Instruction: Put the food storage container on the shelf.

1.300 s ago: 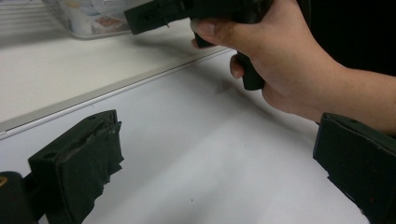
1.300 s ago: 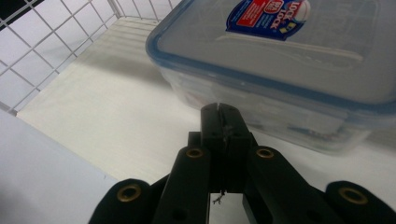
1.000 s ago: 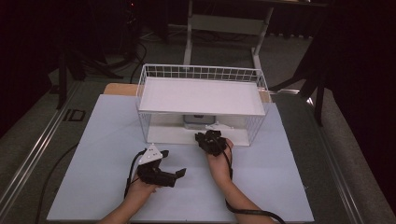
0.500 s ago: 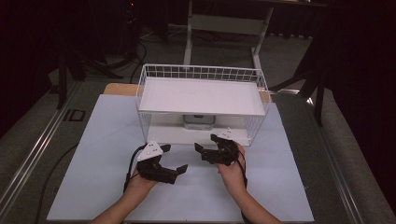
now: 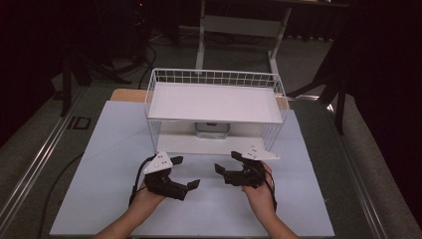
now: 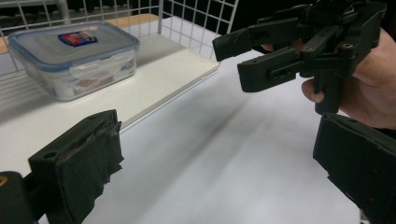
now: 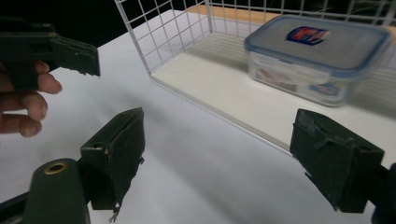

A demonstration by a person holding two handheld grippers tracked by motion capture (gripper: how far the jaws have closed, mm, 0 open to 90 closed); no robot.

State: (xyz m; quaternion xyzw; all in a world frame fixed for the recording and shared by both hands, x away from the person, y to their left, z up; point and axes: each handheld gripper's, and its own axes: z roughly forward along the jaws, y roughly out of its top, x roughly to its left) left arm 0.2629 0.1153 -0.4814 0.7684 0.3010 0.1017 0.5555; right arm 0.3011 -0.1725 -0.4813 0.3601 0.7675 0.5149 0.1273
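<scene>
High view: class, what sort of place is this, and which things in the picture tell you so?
Probably a lab or studio set up for recording handling work, not a home: a white board with a wire shelf rack holding one plastic food box, dark surroundings, floor cables and stand legs behind.

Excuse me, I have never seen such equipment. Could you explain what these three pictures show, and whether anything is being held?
A person sits at a white table and holds a hand tool with two black fingers in each hand: the left gripper and the right gripper. One picture is taken from above. The other two come from small cameras on each tool, looking along its own fingers. On the table stands a white wire rack. On its lower shelf sits a clear plastic food box with a blue-edged lid. Both tools are open, with nothing between the fingers. The right one has just been opening.
</scene>
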